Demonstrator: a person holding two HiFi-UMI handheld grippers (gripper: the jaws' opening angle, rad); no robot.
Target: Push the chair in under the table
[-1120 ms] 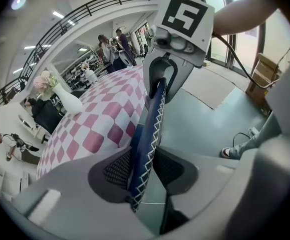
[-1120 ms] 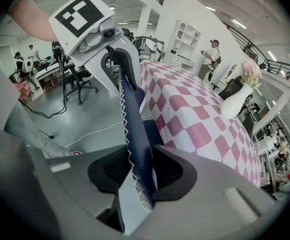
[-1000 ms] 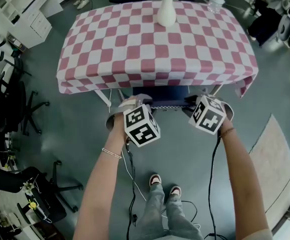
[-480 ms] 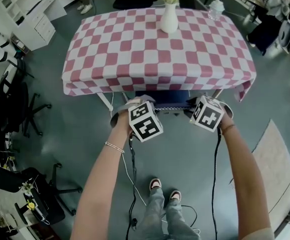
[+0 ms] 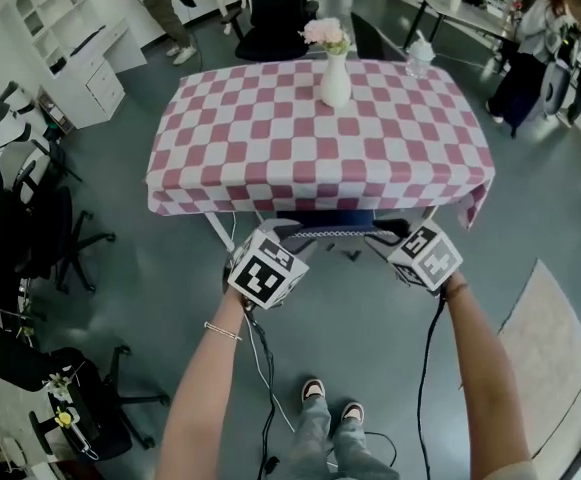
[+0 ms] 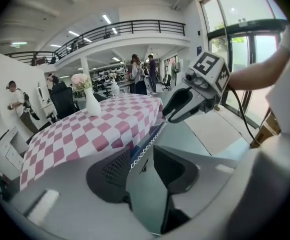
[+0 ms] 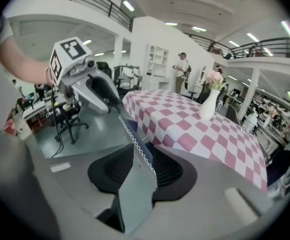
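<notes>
Both left gripper (image 6: pixel 145 159) and right gripper (image 7: pixel 144 164) straddle the chair (image 5: pixel 330 220) loosely, since it looks home under the bench (image 5: pixel 270 128). Left fingers (image 6: pixel 112 173) have just been opening; right fingers (image 7: pixel 173 173) are spread.

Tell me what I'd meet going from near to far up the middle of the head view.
Shoes → blue chair → checked table → white vase with flowers → black chair.
</notes>
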